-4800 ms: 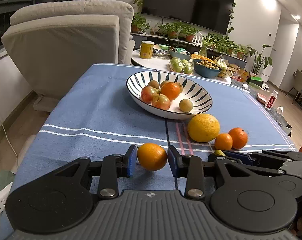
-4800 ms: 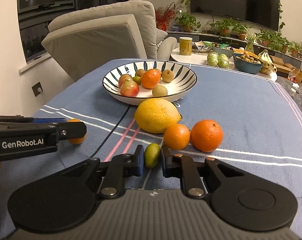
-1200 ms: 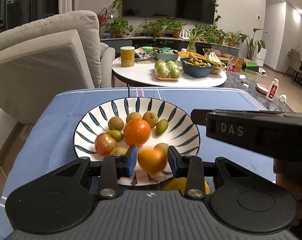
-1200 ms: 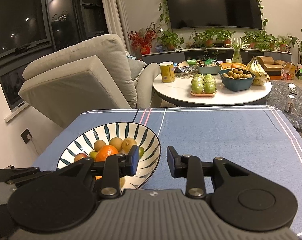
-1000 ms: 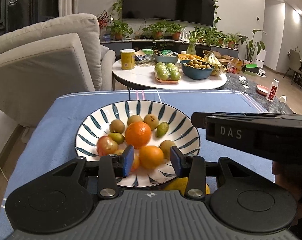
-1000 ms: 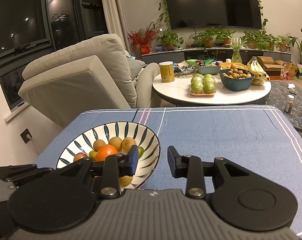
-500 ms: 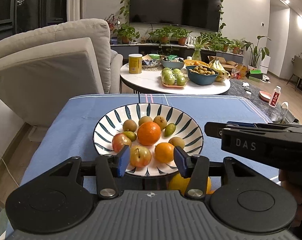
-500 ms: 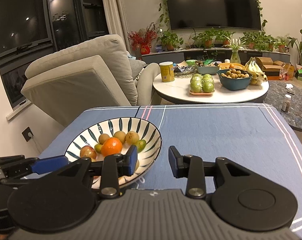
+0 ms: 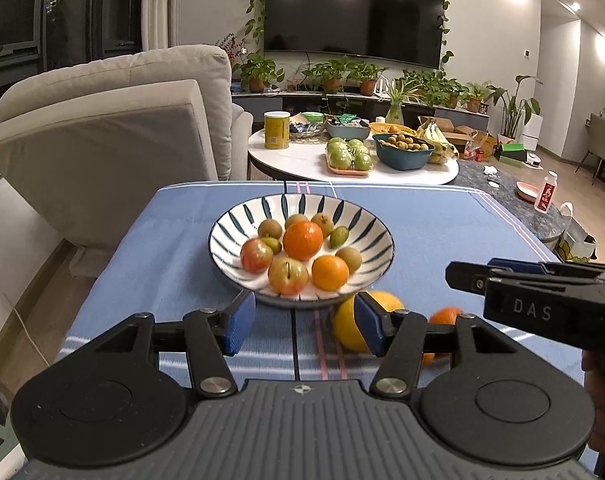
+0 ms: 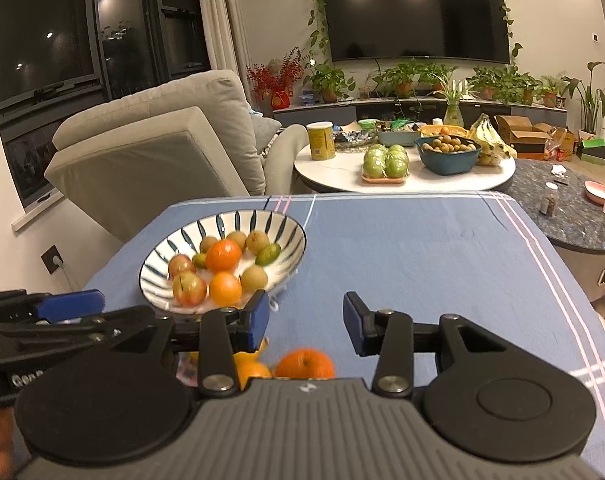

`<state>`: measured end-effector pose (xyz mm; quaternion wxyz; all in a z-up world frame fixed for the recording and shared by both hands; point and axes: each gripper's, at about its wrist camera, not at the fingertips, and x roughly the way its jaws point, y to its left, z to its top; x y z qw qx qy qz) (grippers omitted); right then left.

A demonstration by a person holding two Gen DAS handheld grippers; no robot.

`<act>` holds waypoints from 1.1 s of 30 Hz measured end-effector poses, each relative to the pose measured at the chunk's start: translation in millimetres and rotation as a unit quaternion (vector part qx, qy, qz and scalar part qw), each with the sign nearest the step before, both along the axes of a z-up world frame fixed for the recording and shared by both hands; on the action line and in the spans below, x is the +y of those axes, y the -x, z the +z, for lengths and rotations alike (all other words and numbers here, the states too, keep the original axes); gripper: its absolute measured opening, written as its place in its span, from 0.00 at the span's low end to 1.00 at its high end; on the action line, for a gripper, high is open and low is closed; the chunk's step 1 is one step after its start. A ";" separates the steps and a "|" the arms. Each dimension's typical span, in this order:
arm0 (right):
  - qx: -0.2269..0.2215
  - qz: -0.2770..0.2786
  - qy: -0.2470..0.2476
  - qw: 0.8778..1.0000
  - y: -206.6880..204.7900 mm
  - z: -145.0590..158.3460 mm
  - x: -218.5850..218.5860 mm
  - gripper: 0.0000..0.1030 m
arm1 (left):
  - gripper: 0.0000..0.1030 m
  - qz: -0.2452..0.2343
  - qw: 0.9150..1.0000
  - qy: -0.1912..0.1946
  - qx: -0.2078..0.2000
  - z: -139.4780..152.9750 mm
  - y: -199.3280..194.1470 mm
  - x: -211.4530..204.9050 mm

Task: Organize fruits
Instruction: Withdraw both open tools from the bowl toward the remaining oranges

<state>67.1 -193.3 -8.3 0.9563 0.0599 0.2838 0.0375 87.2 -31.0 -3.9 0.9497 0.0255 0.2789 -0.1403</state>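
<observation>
Most fruit is gathered in the striped bowl (image 9: 376,222), while a lemon (image 9: 347,330) and two oranges (image 10: 305,363) are left on the tablecloth (image 10: 414,248); the left gripper (image 9: 302,322) is opening empty, the right gripper (image 10: 307,322) spread empty.

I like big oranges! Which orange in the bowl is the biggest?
The middle orange. It is bigger and deeper orange than the other orange at the bowl's near edge.

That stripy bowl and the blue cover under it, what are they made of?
Striped bowl: probably glazed ceramic; its white surface is glossy, with painted dark strokes. Blue cover: woven cloth, matte, with thin stripes, draping over the table's edge.
</observation>
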 end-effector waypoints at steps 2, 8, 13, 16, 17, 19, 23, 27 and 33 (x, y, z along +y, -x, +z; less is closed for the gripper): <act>0.004 -0.003 0.001 1.000 5.3 -3.1 -1.4 0.77 | 0.51 -0.001 1.000 -0.001 0.000 -1.0 6.3 0.5; 0.016 -0.013 -0.004 1.000 19.5 -11.4 -9.2 0.77 | 0.51 -0.015 1.000 -0.002 0.011 -7.8 20.8 -4.3; 0.023 -0.019 -0.005 1.000 27.1 -16.2 -14.6 0.77 | 0.51 -0.049 0.998 -0.007 0.024 -15.3 25.2 -20.9; 0.026 -0.026 -0.007 0.999 26.1 -18.2 -18.8 0.77 | 0.50 -0.066 0.997 -0.012 0.028 -19.9 24.5 -31.7; 0.027 -0.029 -0.009 0.999 25.3 -18.7 -20.9 0.77 | 0.50 -0.070 0.997 -0.013 0.029 -21.3 23.8 -34.8; 0.027 -0.034 -0.013 0.999 24.4 -19.5 -24.3 0.77 | 0.49 -0.078 0.996 -0.016 0.031 -23.8 21.1 -40.8; 0.028 -0.040 -0.022 0.999 22.8 -22.2 -29.7 0.77 | 0.44 -0.089 0.995 -0.022 0.036 -28.3 15.5 -51.7; 0.026 -0.042 -0.024 0.999 21.2 -24.6 -32.5 0.77 | 0.37 -0.095 0.994 -0.027 0.044 -33.1 7.6 -59.7; 0.025 -0.041 -0.029 0.998 21.4 -25.4 -36.3 0.77 | 0.36 -0.099 0.993 -0.030 0.048 -36.2 0.4 -68.7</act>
